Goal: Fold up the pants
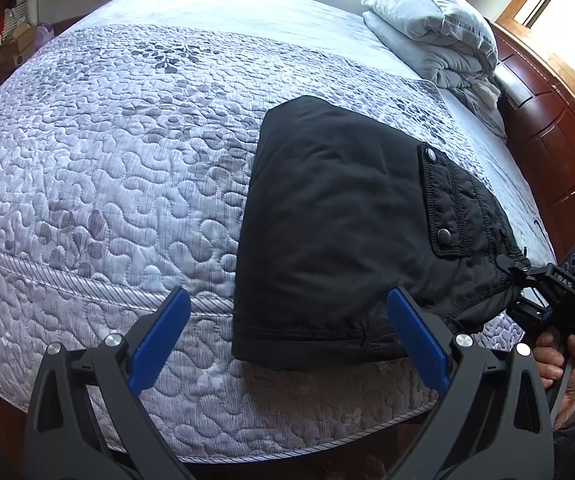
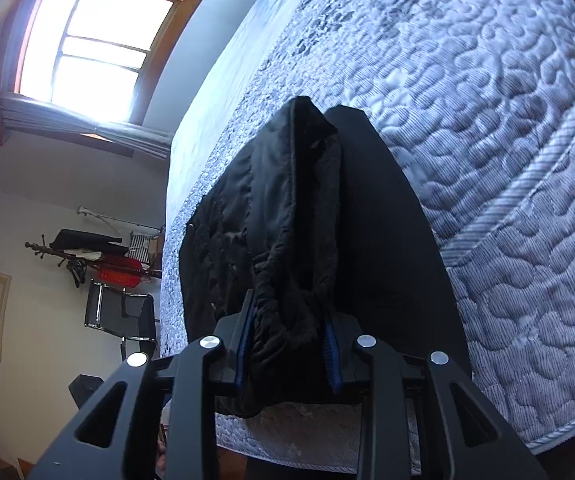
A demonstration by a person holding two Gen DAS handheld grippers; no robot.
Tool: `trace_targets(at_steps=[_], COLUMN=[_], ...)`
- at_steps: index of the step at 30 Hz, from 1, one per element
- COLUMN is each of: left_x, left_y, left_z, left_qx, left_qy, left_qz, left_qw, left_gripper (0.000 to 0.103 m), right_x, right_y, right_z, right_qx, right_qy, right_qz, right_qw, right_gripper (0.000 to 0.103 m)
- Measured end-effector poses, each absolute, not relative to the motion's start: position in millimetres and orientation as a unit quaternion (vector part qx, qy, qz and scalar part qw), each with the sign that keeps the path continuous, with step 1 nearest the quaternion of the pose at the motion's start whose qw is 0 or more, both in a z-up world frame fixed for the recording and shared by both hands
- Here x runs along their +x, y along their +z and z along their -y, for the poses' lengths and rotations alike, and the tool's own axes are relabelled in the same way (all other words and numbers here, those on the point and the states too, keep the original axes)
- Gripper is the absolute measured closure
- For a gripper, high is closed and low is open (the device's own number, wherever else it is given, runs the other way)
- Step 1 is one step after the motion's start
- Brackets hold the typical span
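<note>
Quilted bed [image 1: 107, 160] bare left of pants [image 1: 335, 220]; folded duvet [image 1: 427, 28] blocks headboard end.

— How does the left gripper [image 1: 287, 320] stand?
— Jaws spread wide, empty, tilted down over the bed's near edge.
— The right gripper [image 2: 289, 344]?
— Clamped on bunched black pants [image 2: 283, 240]; a hand [image 1: 555, 364] grips its handle.

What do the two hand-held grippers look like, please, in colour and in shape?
The left hand-held gripper has black triangular arms with cut-out holes, round silver bolts at the joints, and two flat blue fingers. The right hand-held gripper is built the same way: black frame, silver bolts, blue ribbed pads. Seen from the left wrist camera, it has a black grip handle and a black block with pale markings, too small to read.
</note>
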State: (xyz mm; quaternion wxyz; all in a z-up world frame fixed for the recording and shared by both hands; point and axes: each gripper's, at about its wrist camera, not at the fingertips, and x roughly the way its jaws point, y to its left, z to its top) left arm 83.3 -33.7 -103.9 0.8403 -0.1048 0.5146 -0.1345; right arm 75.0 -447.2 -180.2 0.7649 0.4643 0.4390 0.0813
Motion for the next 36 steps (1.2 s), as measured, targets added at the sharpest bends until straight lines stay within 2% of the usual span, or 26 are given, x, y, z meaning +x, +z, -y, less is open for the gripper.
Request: trace_targets(at_steps=[2, 8, 10, 13, 15, 22, 26, 28, 31, 36], left_x=[82.5, 80.8, 80.2, 78.8, 78.0, 73.7, 72.8, 73.0, 73.7, 75.6], left_y=[-104.4, -105.9, -105.6, -105.0, -105.3, -112.0, -114.9, -115.7, -117.4, -118.3], left_z=[36.0, 37.0, 35.6, 32.9, 30.9, 29.3, 30.6, 30.6, 31.2, 30.7], left_qx=[-0.1, -0.102, -0.1, -0.101, -0.105, -0.11, -0.108, -0.108, -0.107, -0.111], left_qy=[-0.136, -0.137, -0.137, -0.134, -0.132, -0.129, -0.128, -0.129, -0.128, -0.128], left_qz=[-0.515, -0.518, -0.518, -0.517, -0.517, -0.523, -0.526, -0.528, -0.53, -0.53], left_qw=[0.84, 0.838, 0.838, 0.839, 0.839, 0.835, 0.834, 0.833, 0.831, 0.831], left_gripper=[0.005, 0.005, 0.005, 0.005, 0.005, 0.005, 0.005, 0.005, 0.005, 0.005], right_x=[73.2, 68.5, 62.8, 52.6, 45.3, 35.5, 44.7, 52.4, 56.0, 49.9], right_y=[-186.6, -200.8, -195.9, -183.1, -175.4, -170.7, -169.3, -167.6, -164.6, -151.2], right_z=[447.7, 457.0, 462.9, 473.0, 477.5, 483.2, 477.3, 471.1, 466.8, 462.0], right_qx=[0.461, 0.486, 0.487, 0.461, 0.449, 0.431, 0.437, 0.435, 0.416, 0.397], right_qy=[0.077, 0.081, 0.079, 0.06, 0.056, 0.041, 0.041, 0.042, 0.04, 0.05], right_qz=[-0.443, -0.453, -0.45, -0.442, -0.441, -0.441, -0.443, -0.448, -0.451, -0.448], right_qw=[0.765, 0.744, 0.744, 0.767, 0.775, 0.786, 0.782, 0.78, 0.788, 0.8], right_gripper=[0.072, 0.058, 0.05, 0.049, 0.044, 0.044, 0.053, 0.064, 0.073, 0.081])
